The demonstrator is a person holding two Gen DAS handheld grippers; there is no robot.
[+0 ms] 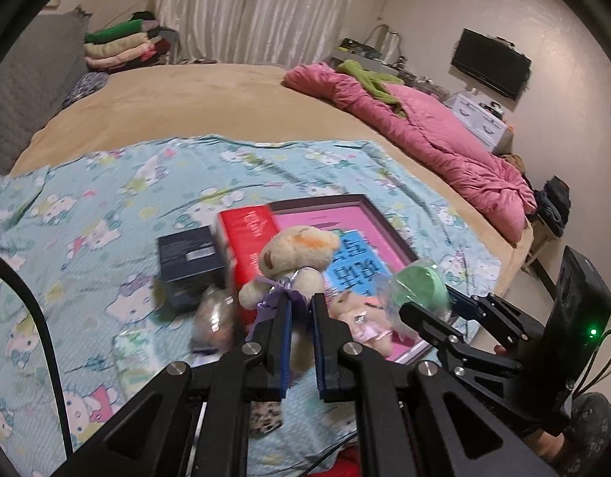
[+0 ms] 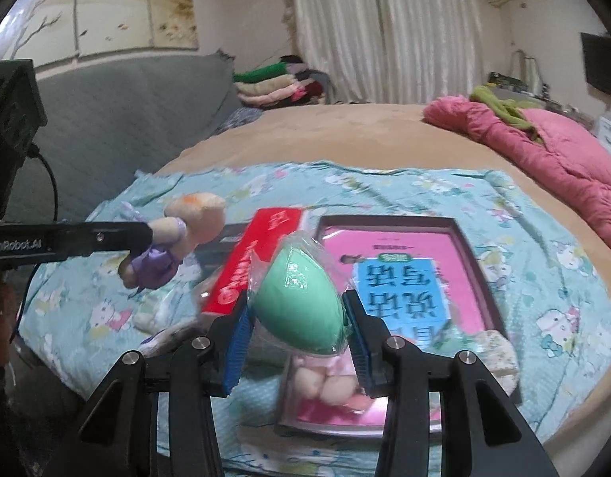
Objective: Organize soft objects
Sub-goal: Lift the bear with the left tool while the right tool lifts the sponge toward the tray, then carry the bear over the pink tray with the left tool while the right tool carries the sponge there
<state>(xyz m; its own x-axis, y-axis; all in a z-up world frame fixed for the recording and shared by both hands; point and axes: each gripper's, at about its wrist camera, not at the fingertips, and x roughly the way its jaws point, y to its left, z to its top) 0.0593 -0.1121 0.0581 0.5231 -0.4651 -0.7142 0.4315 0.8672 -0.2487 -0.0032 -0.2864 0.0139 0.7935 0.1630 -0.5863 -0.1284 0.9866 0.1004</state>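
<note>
My left gripper (image 1: 301,302) pinches a teddy bear (image 1: 293,262) and my right gripper (image 2: 297,310) clamps a wrapped green sponge (image 2: 301,306), both lifted for sorting into the tray (image 2: 480,270).

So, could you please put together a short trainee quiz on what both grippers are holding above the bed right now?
1. Multiple choice: what does the left gripper hold? A) a cream teddy bear with a purple ribbon B) a blue box C) a folded towel
2. True or false: the right gripper grips a green sponge wrapped in clear plastic.
3. Fill in: a second small bear in pink lies inside the shallow ____ with the pink lining.

Key
1. A, the teddy bear.
2. True, the green sponge.
3. Tray: the pink bear lies in the tray.
</note>
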